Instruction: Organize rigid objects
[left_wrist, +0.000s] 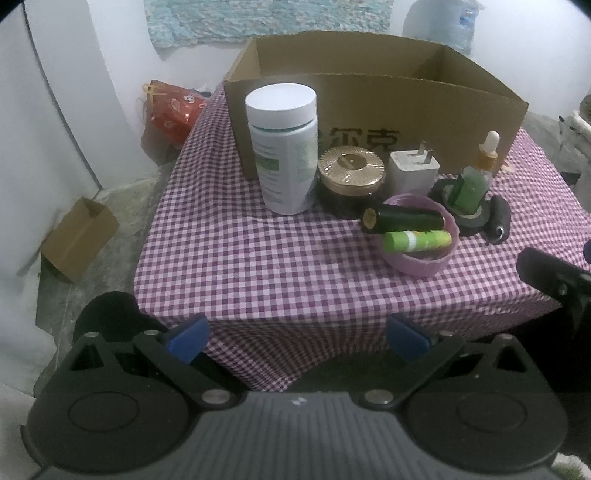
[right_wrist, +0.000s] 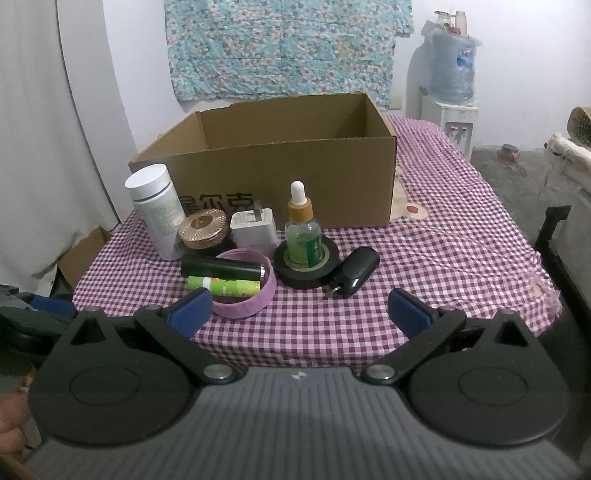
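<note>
An open cardboard box (left_wrist: 406, 110) (right_wrist: 295, 162) stands at the back of the checked table. In front of it sit a white bottle (left_wrist: 284, 147) (right_wrist: 157, 214), a gold-lidded jar (left_wrist: 351, 166) (right_wrist: 203, 227), a white charger (left_wrist: 413, 168) (right_wrist: 255, 227), and a dropper bottle (left_wrist: 476, 177) (right_wrist: 302, 229) standing inside a black tape roll (right_wrist: 314, 273). A pink ring (left_wrist: 424, 264) (right_wrist: 255, 301) carries a black tube (left_wrist: 402, 218) (right_wrist: 221, 267) and a green tube (left_wrist: 417, 240) (right_wrist: 223, 286). A black key fob (left_wrist: 496, 219) (right_wrist: 356, 271) lies to the right. My left gripper (left_wrist: 297, 338) and right gripper (right_wrist: 301, 312) hang open before the table's front edge, holding nothing.
A small cardboard box (left_wrist: 79, 238) and a red bag (left_wrist: 170, 110) lie on the floor at the left. A water dispenser (right_wrist: 448, 92) stands at the back right. Bare checked cloth (right_wrist: 461, 240) stretches right of the objects.
</note>
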